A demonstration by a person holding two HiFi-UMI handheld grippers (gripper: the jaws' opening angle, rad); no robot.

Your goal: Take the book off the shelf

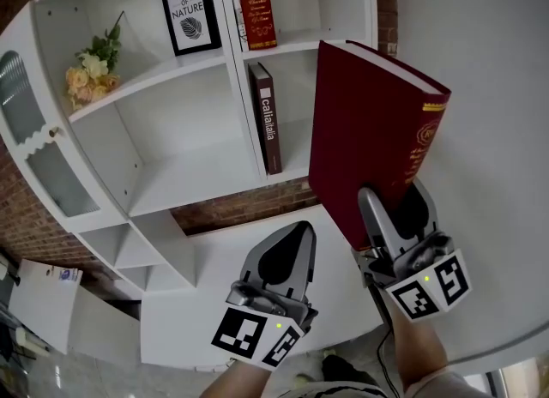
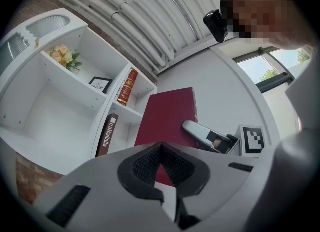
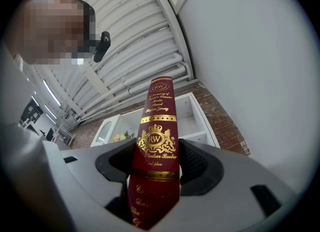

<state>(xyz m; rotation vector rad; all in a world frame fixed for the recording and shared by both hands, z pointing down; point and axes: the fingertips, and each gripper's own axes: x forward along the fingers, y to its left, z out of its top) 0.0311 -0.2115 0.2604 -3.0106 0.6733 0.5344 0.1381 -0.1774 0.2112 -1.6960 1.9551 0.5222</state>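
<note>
Right gripper (image 1: 393,216) is clamped on the book (image 1: 369,122), held clear of the shelf (image 1: 197,169); left gripper (image 1: 287,255) is closed on nothing. Removal is judged essentially done.

Foot of the red book (image 3: 156,141) hides between the fingers (image 3: 198,168).
</note>
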